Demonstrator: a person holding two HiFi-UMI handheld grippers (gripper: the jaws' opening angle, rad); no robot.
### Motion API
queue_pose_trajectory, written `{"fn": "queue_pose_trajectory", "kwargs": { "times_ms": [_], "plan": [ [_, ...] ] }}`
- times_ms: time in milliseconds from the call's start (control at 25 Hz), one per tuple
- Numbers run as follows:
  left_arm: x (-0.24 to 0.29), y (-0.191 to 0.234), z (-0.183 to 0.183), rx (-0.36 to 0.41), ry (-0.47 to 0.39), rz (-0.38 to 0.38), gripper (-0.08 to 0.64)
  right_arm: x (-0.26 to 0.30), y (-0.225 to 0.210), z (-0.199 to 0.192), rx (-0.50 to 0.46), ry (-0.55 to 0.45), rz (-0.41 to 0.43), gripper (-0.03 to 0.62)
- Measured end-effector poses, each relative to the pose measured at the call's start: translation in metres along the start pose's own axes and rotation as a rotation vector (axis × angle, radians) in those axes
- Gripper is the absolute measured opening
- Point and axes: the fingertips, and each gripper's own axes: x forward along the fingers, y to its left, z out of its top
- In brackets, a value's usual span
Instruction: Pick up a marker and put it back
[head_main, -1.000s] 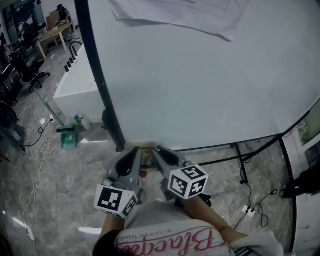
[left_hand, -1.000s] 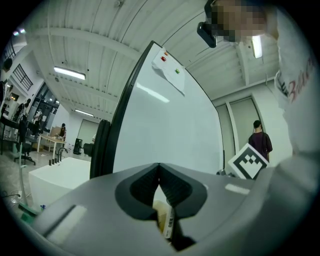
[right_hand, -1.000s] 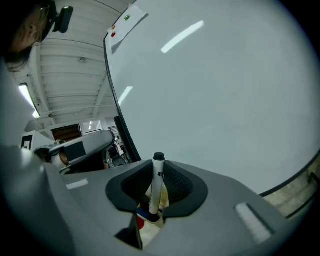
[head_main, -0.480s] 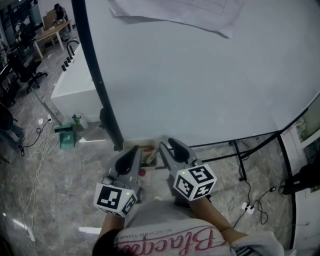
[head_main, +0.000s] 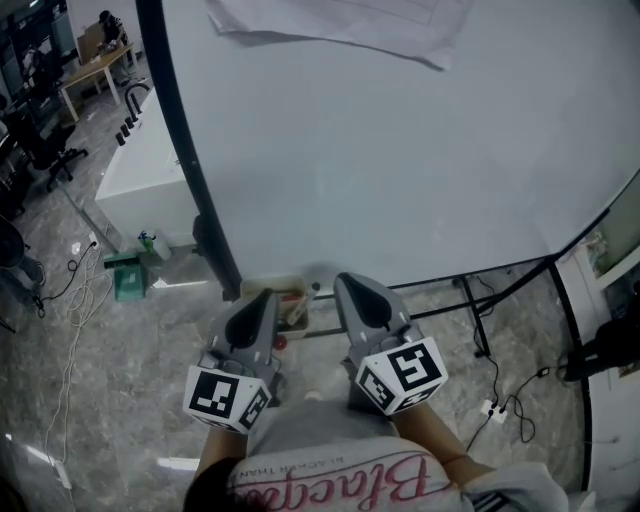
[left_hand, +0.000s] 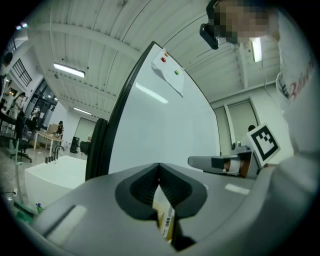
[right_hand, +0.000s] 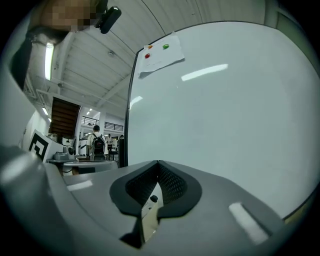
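A cream marker tray (head_main: 288, 292) sits at the foot of the whiteboard (head_main: 400, 150), with a red marker end (head_main: 281, 343) below it. My left gripper (head_main: 267, 295) points at the tray, jaws shut and empty. My right gripper (head_main: 346, 281) stands to the right of the tray, against the board's lower edge. Its jaws have just closed, with nothing between them. In the right gripper view the tray (right_hand: 146, 222) and a black marker cap (right_hand: 153, 199) show under the shut jaws. In the left gripper view a labelled cream box (left_hand: 167, 220) shows below the jaws.
The board's black frame (head_main: 185, 160) runs up the left, and a paper sheet (head_main: 330, 25) hangs at its top. Stand legs (head_main: 480, 320) and a power strip (head_main: 492, 408) lie right of me. A white counter (head_main: 140, 170) and a green object (head_main: 128, 275) stand left.
My right gripper has lifted off the tray toward the board and rolled, and its jaws have come together empty. The left gripper has stayed where it was.
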Motion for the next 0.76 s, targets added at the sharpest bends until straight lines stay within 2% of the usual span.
{"fn": "queue_pose_trajectory", "kwargs": {
  "times_ms": [280, 560, 760],
  "plan": [
    [-0.004, -0.004, 0.007, 0.008, -0.018, -0.008, 0.000, -0.004, 0.000, -0.009, 0.007, 0.025, 0.001, 0.002],
    [-0.005, -0.006, 0.004, 0.010, 0.002, -0.009, 0.000, -0.005, 0.003, -0.013, 0.013, 0.033, 0.022, 0.002],
    [-0.004, 0.000, 0.004, 0.014, 0.012, 0.023, -0.001, -0.003, 0.008, -0.012, 0.009, 0.032, 0.044, 0.002]
  ]
}}
